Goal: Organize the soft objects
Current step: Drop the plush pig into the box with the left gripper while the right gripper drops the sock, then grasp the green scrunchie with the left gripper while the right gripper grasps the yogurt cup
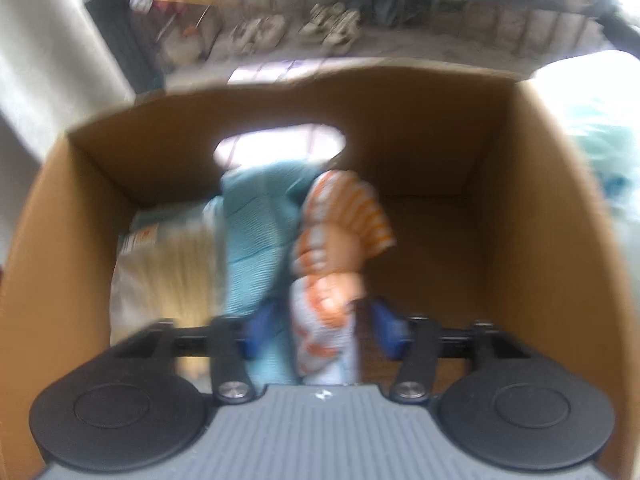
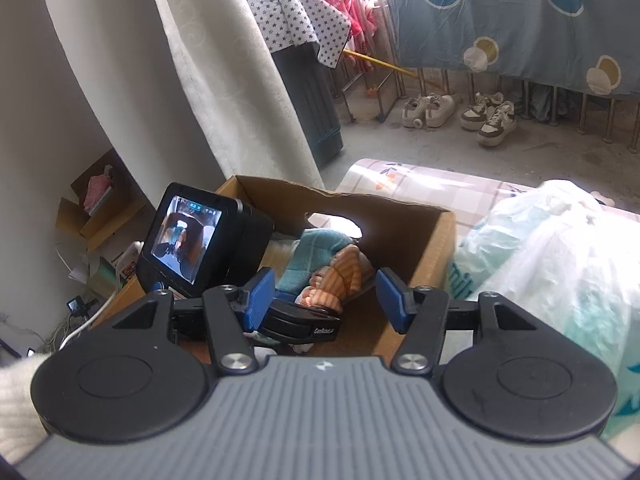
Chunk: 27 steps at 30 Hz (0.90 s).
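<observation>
Left wrist view, blurred, my items left to right:

1. Box (image 1: 520,208), brown cardboard, open top, fills the frame; oval handle hole in its far wall.
2. Packet (image 1: 168,264), pale and yellowish, lower left inside the box; too blurred for me to name further.
3. Teal cloth (image 1: 256,232), centre left in the box, beside the packet.
4. Striped cloth (image 1: 344,220), orange and white, centre of frame, touching the teal cloth and running down between my fingers.
5. Left hand-held gripper (image 1: 320,332), bottom centre, pointing down into the box. Blue pads spread; the striped cloth sits between them with a gap showing at the right pad, so I read no pinch.

Right wrist view, sharp, left to right:

1. Left hand-held gripper (image 2: 304,322) again, centre left, its camera screen (image 2: 182,236) above, its fingers down in the box (image 2: 436,248).
2. Teal cloth (image 2: 316,248) and striped cloth (image 2: 340,276), centre, in the box.
3. Right hand-held gripper (image 2: 326,300), bottom centre, blue pads spread, nothing between them, short of the box's near edge.
4. Plastic bag (image 2: 552,256), white and pale green, right of frame, just beside the box.
5. Shoes (image 2: 460,114), two pairs, upper right on the floor.
</observation>
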Each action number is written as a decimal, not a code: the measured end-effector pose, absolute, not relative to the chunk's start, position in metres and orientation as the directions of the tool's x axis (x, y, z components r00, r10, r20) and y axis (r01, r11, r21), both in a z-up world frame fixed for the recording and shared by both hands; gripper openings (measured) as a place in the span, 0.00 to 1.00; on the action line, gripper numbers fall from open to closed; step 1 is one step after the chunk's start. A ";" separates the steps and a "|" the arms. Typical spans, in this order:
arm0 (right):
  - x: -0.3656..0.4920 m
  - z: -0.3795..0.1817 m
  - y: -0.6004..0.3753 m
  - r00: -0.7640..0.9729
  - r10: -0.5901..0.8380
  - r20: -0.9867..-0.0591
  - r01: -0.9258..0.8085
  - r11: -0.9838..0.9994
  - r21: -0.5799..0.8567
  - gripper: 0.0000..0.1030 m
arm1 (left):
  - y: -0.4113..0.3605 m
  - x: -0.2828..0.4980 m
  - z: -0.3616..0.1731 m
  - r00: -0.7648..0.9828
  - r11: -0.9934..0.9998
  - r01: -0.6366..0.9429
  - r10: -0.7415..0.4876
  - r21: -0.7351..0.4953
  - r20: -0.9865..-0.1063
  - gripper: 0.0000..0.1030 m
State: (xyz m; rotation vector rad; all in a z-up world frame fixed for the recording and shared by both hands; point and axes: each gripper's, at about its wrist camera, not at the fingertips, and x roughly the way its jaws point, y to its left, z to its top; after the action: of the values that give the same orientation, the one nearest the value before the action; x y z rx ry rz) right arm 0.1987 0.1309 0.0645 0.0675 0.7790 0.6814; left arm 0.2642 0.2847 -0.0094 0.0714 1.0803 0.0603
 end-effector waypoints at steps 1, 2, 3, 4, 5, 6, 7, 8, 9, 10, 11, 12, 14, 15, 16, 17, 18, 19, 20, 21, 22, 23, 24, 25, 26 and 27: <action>0.195 0.067 0.125 0.517 0.591 -0.620 -0.540 0.786 0.299 0.54 | 0.281 0.258 -0.005 0.514 0.996 -0.002 0.080 0.092 -0.854 0.78; 0.190 0.070 0.118 0.525 0.595 -0.609 -0.538 0.786 0.304 0.54 | 0.277 0.255 -0.003 0.540 0.993 0.002 0.096 0.115 -0.836 0.72; 0.185 0.073 0.110 0.537 0.597 -0.597 -0.530 0.788 0.312 0.54 | 0.272 0.254 -0.002 0.555 0.991 0.015 0.101 0.131 -0.826 0.63; 0.180 0.076 0.101 0.554 0.596 -0.581 -0.516 0.794 0.322 0.54 | 0.269 0.255 -0.003 0.558 0.990 0.031 0.095 0.136 -0.825 0.34; 0.174 0.079 0.091 0.571 0.595 -0.566 -0.503 0.798 0.331 0.54 | 0.267 0.258 -0.005 0.547 0.989 0.022 0.112 0.148 -0.829 0.14; 0.167 0.081 0.080 0.584 0.597 -0.550 -0.495 0.799 0.342 0.54 | 0.266 0.262 -0.006 0.552 0.983 -0.001 0.152 0.182 -0.820 0.12; 0.160 0.084 0.070 0.597 0.599 -0.534 -0.487 0.799 0.352 0.54 | 0.266 0.264 -0.007 0.553 0.979 -0.009 0.176 0.205 -0.814 0.12; 0.152 0.086 0.058 0.608 0.598 -0.523 -0.480 0.801 0.359 0.54 | 0.267 0.265 -0.009 0.547 0.978 -0.016 0.181 0.207 -0.818 0.12; 0.145 0.089 0.045 0.621 0.595 -0.510 -0.469 0.803 0.366 0.54 | 0.269 0.267 -0.009 0.541 0.980 -0.029 0.179 0.195 -0.822 0.12; 0.138 0.092 0.030 0.634 0.590 -0.499 -0.459 0.807 0.371 0.54 | 0.272 0.267 -0.008 0.538 0.981 -0.036 0.178 0.188 -0.824 0.12; 0.131 0.095 0.014 0.649 0.585 -0.487 -0.451 0.811 0.373 0.54 | 0.275 0.266 -0.006 0.535 0.981 -0.042 0.183 0.190 -0.824 0.11; 0.123 0.099 -0.003 0.668 0.574 -0.474 -0.438 0.818 0.374 0.54 | 0.275 0.265 -0.005 0.534 0.978 -0.051 0.197 0.202 -0.822 0.11; 0.108 0.104 -0.040 0.715 0.533 -0.453 -0.390 0.841 0.374 0.54 | 0.280 0.261 0.002 0.542 0.979 -0.066 0.199 0.195 -0.816 0.25; 0.101 0.106 -0.059 0.734 0.510 -0.448 -0.365 0.853 0.373 0.54 | 0.284 0.257 0.006 0.549 0.981 -0.087 0.194 0.176 -0.813 0.29; 0.094 0.106 -0.079 0.752 0.484 -0.447 -0.337 0.865 0.371 0.54 | 0.288 0.250 0.011 0.563 0.982 -0.110 0.190 0.154 -0.804 0.34; 0.087 0.105 -0.098 0.770 0.452 -0.450 -0.303 0.880 0.365 0.54 | 0.289 0.240 0.019 0.586 0.984 -0.119 0.179 0.135 -0.790 0.34; 0.082 0.102 -0.117 0.781 0.419 -0.462 -0.272 0.896 0.351 0.54 | 0.287 0.227 0.028 0.611 0.987 -0.117 0.160 0.111 -0.775 0.34; 0.076 0.100 -0.134 0.790 0.386 -0.476 -0.242 0.910 0.336 0.54 | 0.285 0.214 0.038 0.645 0.991 -0.110 0.130 0.077 -0.753 0.34; 0.069 0.095 -0.151 0.797 0.352 -0.491 -0.213 0.924 0.317 0.54 | 0.279 0.199 0.051 0.670 0.995 -0.086 0.094 0.048 -0.737 0.34; 0.063 0.089 -0.166 0.798 0.322 -0.509 -0.191 0.937 0.293 0.55 | 0.274 0.191 0.061 0.690 0.999 -0.044 0.045 0.020 -0.722 0.34; 0.057 0.083 -0.180 0.799 0.289 -0.527 -0.168 0.949 0.266 0.55 | 0.264 0.181 0.071 0.707 1.000 0.006 -0.005 -0.001 -0.707 0.35; 0.051 0.074 -0.194 0.797 0.256 -0.547 -0.142 0.960 0.242 0.56 | 0.251 0.171 0.080 0.714 0.999 0.052 -0.044 -0.009 -0.698 0.38; 0.046 0.066 -0.206 0.789 0.231 -0.569 -0.119 0.966 0.228 0.56 | 0.239 0.161 0.088 0.707 0.996 0.089 -0.082 -0.027 -0.702 0.41; 0.042 0.055 -0.219 0.778 0.214 -0.591 -0.096 0.970 0.225 0.56 | 0.226 0.154 0.094 0.688 0.990 0.121 -0.138 -0.076 -0.712 0.44; 0.038 0.044 -0.229 0.765 0.206 -0.610 -0.080 0.970 0.228 0.56 | 0.213 0.146 0.098 0.669 0.978 0.163 -0.208 -0.132 -0.714 0.45; 0.036 0.034 -0.238 0.755 0.199 -0.625 -0.061 0.970 0.235 0.56 | 0.197 0.139 0.102 0.648 0.962 0.220 -0.270 -0.165 -0.712 0.46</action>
State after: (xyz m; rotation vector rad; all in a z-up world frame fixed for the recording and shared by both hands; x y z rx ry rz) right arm 0.0356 -0.2380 0.0340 0.2057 0.7025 0.1432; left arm 0.1395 0.1968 0.1021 -0.0653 0.8198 -0.2787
